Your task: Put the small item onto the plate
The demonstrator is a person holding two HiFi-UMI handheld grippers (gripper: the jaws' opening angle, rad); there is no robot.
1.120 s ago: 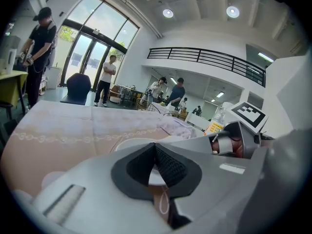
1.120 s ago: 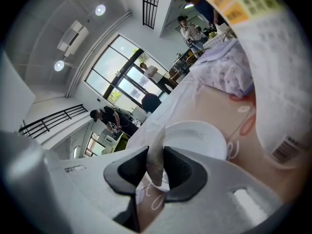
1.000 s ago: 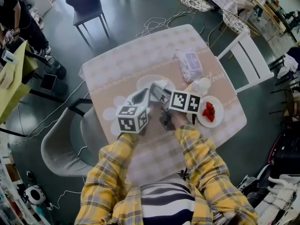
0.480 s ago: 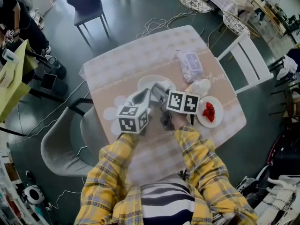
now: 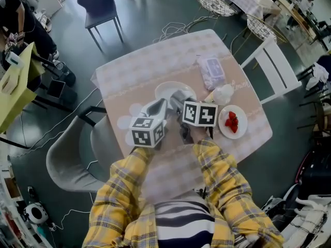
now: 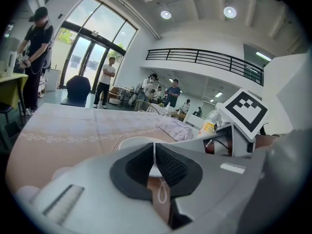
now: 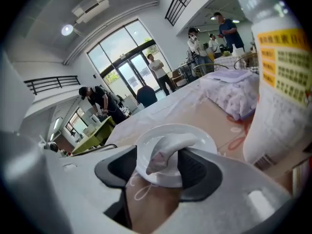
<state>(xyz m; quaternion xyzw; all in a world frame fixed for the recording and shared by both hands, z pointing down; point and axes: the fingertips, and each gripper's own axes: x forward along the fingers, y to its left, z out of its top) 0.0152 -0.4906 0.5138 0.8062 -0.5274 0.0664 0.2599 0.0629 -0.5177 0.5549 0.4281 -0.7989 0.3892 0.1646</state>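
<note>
My right gripper [image 7: 158, 165] has just been opening its jaws. They now stand wide apart, gripping nothing. The small pale greyish curved item [image 7: 168, 150] lies between them on the round white plate [image 7: 197, 139]. My left gripper [image 6: 155, 161] has its jaws together, empty.

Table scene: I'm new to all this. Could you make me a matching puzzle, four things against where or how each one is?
Things:
1. small pale item
2. strawberries
3. left gripper
4. right gripper

Places or states:
A. jaws together, nothing between
B. on the small plate at the head view's right
C. jaws apart, either side of the item
D. lying on the white plate

Pairs: 1-D, 2-B, 3-A, 4-C.

The right gripper's jaws have just been opening; the item lies between them on the plate.
</note>
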